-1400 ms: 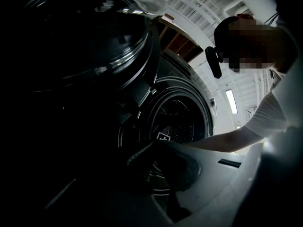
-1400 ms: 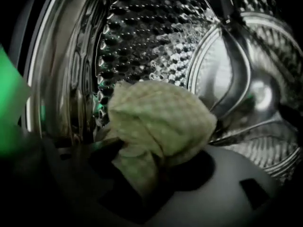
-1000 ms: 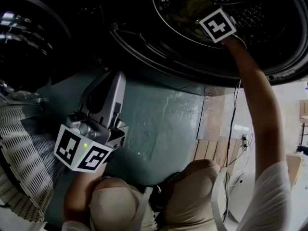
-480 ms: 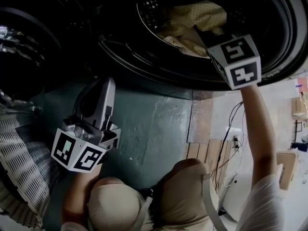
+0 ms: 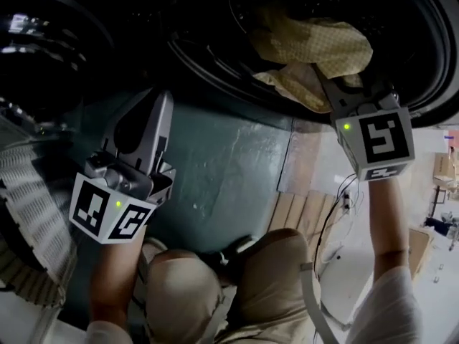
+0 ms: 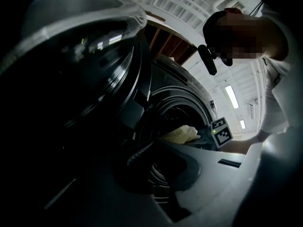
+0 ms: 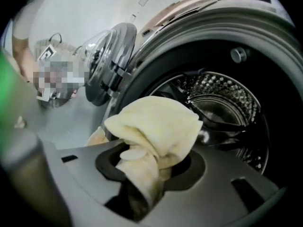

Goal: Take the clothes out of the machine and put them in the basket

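A pale yellow cloth hangs bunched at the mouth of the washing machine drum, at the top right of the head view. My right gripper is shut on its lower fold. In the right gripper view the cloth is pinched between the grey jaws and bulges above them, with the steel drum behind. My left gripper hovers lower left, between the machine and the white lattice basket, jaws together and nothing in them. The left gripper view shows the cloth at the drum opening.
The machine's round glass door stands swung open to the left of the drum. The person's knees fill the bottom middle, over a green-grey floor. Wooden planks and cables lie at the right.
My right gripper has drawn back out of the drum, down and right in the head view, bringing the yellow cloth to the opening. The left gripper has risen slightly.
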